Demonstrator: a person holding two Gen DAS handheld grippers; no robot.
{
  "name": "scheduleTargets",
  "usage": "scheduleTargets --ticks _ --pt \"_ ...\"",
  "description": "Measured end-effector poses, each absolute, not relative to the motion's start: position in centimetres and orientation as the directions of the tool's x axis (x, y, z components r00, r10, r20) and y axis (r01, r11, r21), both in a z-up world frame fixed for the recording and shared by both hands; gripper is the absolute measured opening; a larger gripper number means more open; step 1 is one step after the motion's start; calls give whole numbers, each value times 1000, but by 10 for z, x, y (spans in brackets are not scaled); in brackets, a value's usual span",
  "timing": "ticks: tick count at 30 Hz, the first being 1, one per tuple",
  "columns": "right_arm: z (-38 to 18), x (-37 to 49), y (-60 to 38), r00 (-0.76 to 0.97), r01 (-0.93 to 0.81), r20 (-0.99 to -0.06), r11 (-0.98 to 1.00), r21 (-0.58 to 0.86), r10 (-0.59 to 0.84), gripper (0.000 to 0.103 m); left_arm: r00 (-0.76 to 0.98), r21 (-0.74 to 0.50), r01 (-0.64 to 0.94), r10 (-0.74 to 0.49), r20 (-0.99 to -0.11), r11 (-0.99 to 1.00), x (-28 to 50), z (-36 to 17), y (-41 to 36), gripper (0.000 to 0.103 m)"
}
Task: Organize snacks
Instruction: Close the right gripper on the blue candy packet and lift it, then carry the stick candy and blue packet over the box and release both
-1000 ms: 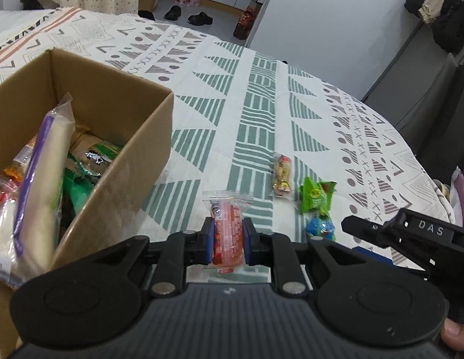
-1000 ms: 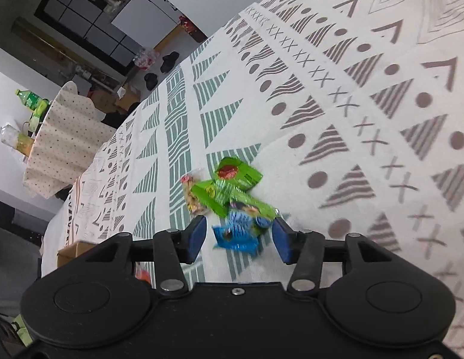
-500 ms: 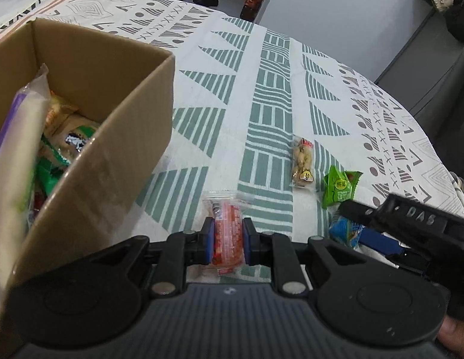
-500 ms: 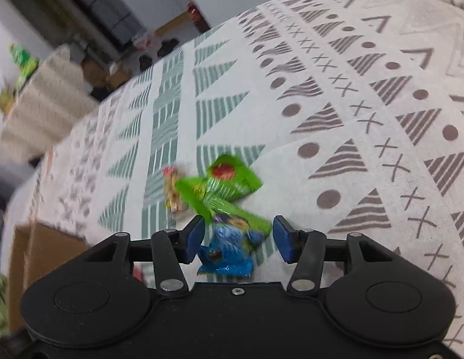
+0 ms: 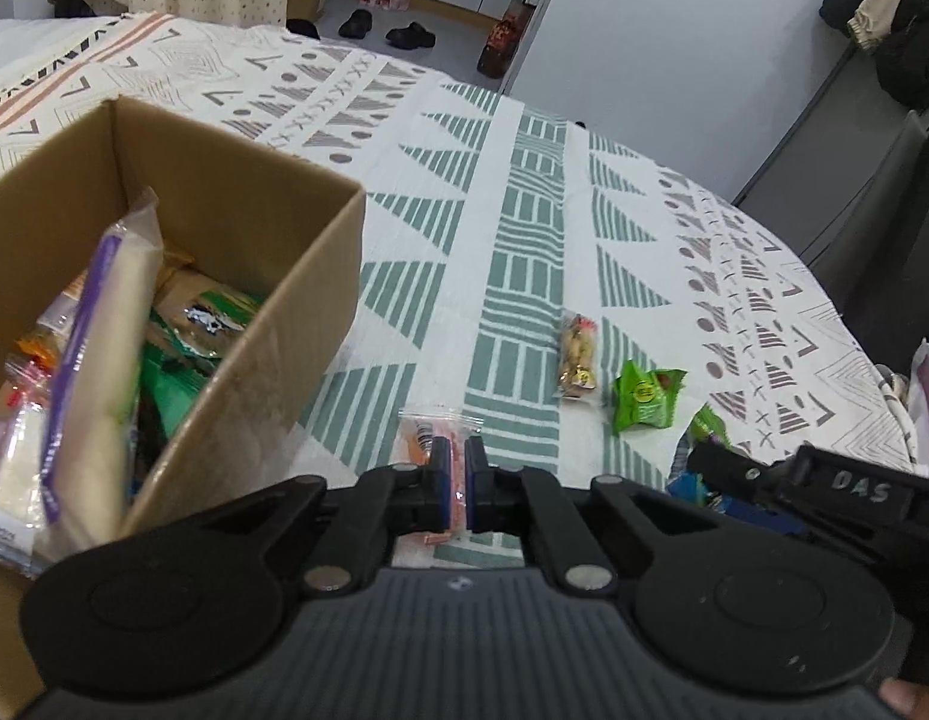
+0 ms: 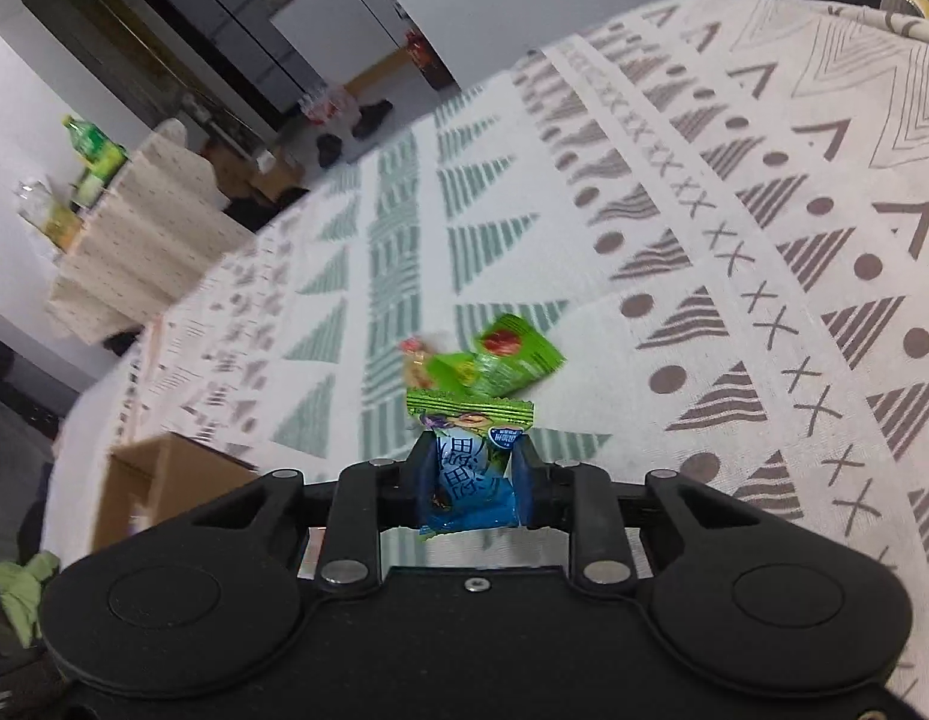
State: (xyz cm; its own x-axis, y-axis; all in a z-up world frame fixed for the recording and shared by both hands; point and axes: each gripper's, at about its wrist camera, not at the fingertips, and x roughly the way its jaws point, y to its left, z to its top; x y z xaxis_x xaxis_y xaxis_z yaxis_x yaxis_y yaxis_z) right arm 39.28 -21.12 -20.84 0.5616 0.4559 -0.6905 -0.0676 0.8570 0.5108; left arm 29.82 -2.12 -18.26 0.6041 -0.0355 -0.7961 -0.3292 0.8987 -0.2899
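Observation:
My left gripper [image 5: 456, 471] is shut on a thin orange snack packet [image 5: 425, 435], just right of the cardboard box [image 5: 320, 324], which holds several snacks. My right gripper [image 6: 473, 465] has a blue-and-green snack packet [image 6: 470, 480] between its pads. Its jaws are closing and press on the packet's sides, holding it above the cloth. A green packet [image 6: 515, 360] and a peanut packet [image 6: 413, 360] lie on the patterned tablecloth [image 6: 734, 300] beyond. In the left wrist view the peanut packet [image 5: 578, 357] and green packet [image 5: 644, 399] lie to the right, next to the right gripper's body [image 5: 824, 489].
The box [image 6: 164, 480] shows at the lower left of the right wrist view. The round table's edge [image 5: 854, 336] curves along the right. Beyond the table stand a dotted-cloth table [image 6: 134, 240] with bottles, shoes [image 5: 383, 30] on the floor, and hanging clothes [image 5: 884, 12].
The right jaws have closed on the blue-and-green packet and lifted it off the cloth. The left jaws have squeezed much tighter on the orange packet.

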Motion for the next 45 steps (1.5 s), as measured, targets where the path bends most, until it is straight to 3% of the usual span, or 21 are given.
scheduleTargets --ticks 5,8,12,15,23,26,45 --pt "-201 379 -221 570 -67 -677 847 527 466 25 591 -284 -317 -45 -805 905 298 -182 -21 3" --pt "-201 376 -225 568 -61 -674 841 537 472 25 588 -259 -338 -12 -809 905 297 -181 -19 9" --pt "-200 373 -225 562 -61 -675 838 541 477 25 576 -249 -346 -5 -818 904 300 -187 -19 41" --pt "-202 373 -228 558 -50 -679 836 546 477 25 595 -254 -336 -4 -803 907 301 -185 -25 49" --pt "-207 371 -230 552 -42 -683 834 550 478 25 556 -182 -338 40 -830 924 316 -201 -41 43" --pt "-205 368 -229 566 -18 -672 822 569 478 25 507 -163 -346 38 -861 924 317 -214 -43 17" --pt "-149 314 -201 666 -28 -566 774 632 486 25 626 -308 -311 -51 -779 899 259 -130 -11 16"
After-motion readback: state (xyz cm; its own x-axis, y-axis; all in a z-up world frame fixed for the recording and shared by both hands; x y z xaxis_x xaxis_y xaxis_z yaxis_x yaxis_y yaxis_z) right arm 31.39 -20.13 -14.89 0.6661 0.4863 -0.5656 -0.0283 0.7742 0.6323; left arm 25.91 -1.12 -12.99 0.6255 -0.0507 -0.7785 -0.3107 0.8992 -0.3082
